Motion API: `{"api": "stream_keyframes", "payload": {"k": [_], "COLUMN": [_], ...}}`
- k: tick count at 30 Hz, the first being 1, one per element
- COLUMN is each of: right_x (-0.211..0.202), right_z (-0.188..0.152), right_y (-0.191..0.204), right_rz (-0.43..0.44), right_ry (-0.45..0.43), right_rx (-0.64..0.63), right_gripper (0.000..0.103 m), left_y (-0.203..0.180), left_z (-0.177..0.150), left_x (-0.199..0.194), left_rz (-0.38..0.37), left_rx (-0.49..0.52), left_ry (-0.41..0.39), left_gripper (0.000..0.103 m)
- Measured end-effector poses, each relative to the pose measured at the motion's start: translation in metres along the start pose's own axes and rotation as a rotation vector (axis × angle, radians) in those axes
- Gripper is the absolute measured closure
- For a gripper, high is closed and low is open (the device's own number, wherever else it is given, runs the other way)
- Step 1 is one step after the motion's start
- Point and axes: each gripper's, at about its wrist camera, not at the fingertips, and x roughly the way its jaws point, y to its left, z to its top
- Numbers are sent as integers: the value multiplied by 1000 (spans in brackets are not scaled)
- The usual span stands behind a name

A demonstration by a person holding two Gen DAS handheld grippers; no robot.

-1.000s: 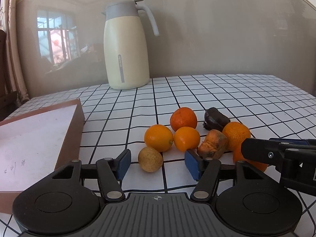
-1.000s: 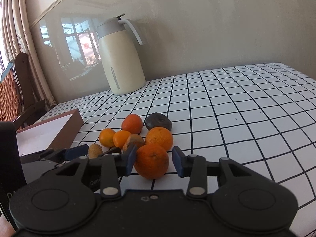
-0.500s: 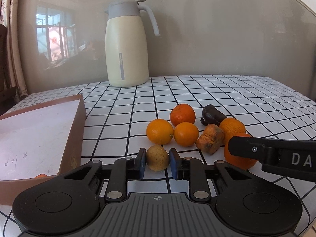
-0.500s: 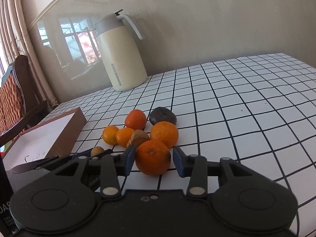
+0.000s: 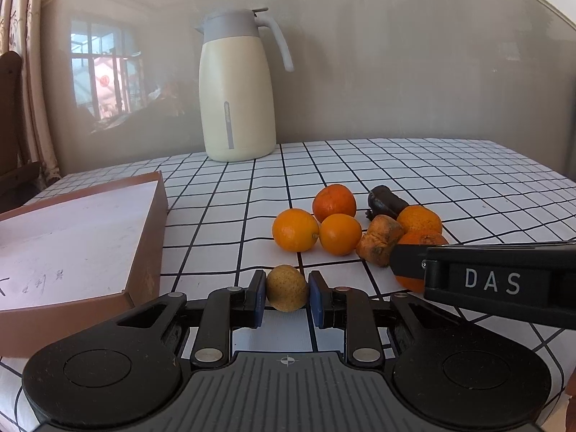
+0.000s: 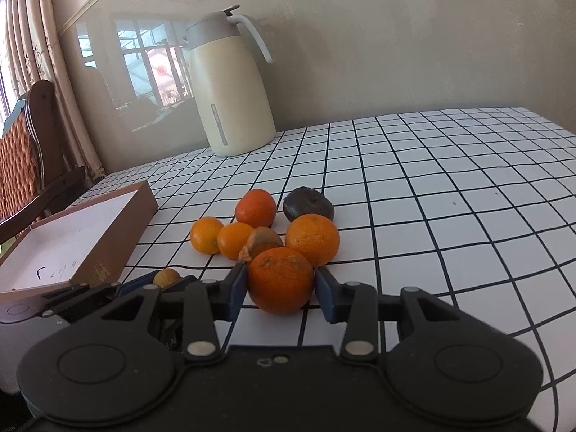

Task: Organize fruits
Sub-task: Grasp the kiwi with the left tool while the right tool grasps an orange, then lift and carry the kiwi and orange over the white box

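Fruit light, firm, rounded, apt to roll: left gripper [image 5: 287,294] jaws clamped across widest part of small yellow-brown fruit [image 5: 287,287] just right of brown cardboard box [image 5: 72,252]; right gripper [image 6: 280,288] jaws clamped on large blemished orange [image 6: 280,279] farther right on desk.

The left gripper [image 5: 287,298] is held low and tilted downward, its blue pads pressed against a small yellowish fruit [image 5: 287,287]. Just to its right, the right gripper [image 6: 280,288] is likewise angled down, clamped on a large orange [image 6: 280,279].
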Motion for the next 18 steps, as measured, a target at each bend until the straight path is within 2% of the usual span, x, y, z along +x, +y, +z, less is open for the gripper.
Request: {"api": "stream_keyframes", "payload": {"k": [10, 18], "right_x": [-17, -33], "right_z": [3, -4], "right_y": [1, 6], "right_rz": [-3, 4], "right_ry": [-63, -57], "right_rx": [-36, -89], "right_gripper": [72, 72], "left_y": [14, 24], "left_z": [4, 7], "left_x": [-12, -30], "left_rz": [-6, -31], "left_rx": [-37, -44], "left_ry": [-23, -45], "left_gripper": [78, 78]}}
